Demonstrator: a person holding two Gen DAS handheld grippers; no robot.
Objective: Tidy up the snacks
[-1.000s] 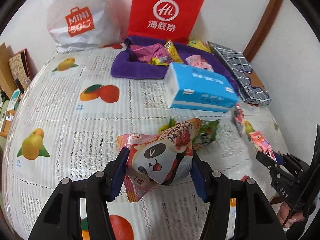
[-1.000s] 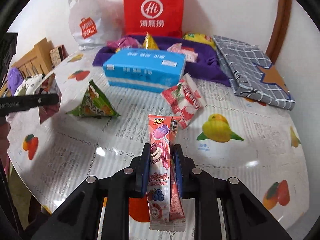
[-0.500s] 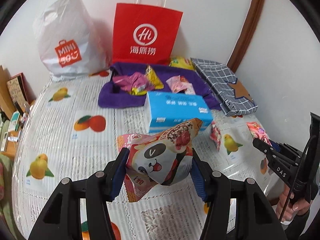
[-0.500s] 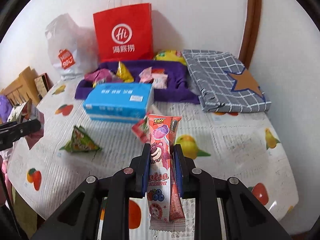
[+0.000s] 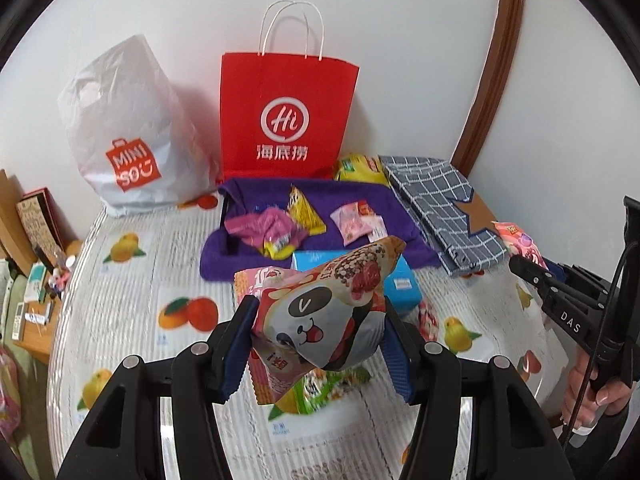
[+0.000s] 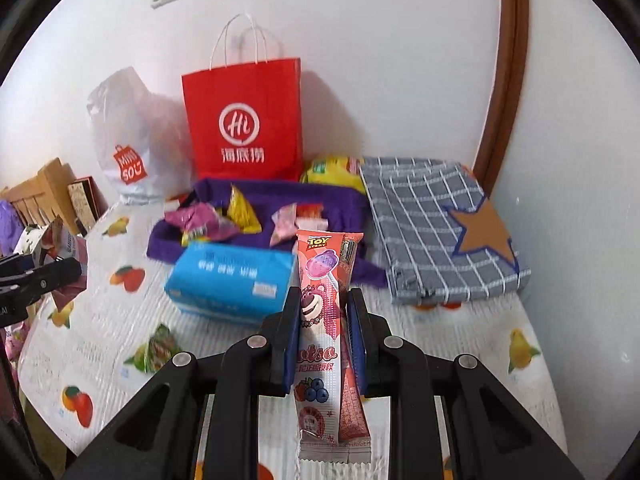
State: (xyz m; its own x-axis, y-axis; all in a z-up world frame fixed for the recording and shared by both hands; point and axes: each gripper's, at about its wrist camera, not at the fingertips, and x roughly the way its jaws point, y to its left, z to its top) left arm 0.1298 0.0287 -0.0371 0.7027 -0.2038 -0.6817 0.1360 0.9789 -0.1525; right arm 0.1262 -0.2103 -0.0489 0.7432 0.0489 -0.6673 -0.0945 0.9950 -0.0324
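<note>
My left gripper (image 5: 318, 320) is shut on a panda-face snack bag (image 5: 324, 320) and a pink packet behind it, held above the table. My right gripper (image 6: 323, 312) is shut on a long pink Toy Story candy packet (image 6: 324, 320), also held up in the air. A purple cloth tray (image 5: 248, 252) at the back holds several snacks; it also shows in the right wrist view (image 6: 320, 196). A green snack packet (image 6: 154, 350) lies on the tablecloth; in the left wrist view it (image 5: 320, 390) lies under the held bag.
A blue tissue pack (image 6: 230, 280) lies in front of the tray. A red paper bag (image 5: 286, 116) and a white Miniso bag (image 5: 128, 136) stand against the wall. A grey checked cloth bundle (image 6: 436, 228) lies right. A red-white snack (image 5: 428, 318) lies near the tissue pack.
Both grippers have risen and pulled back from the table with their snacks still held. The views now take in more wall and the whole red bag.
</note>
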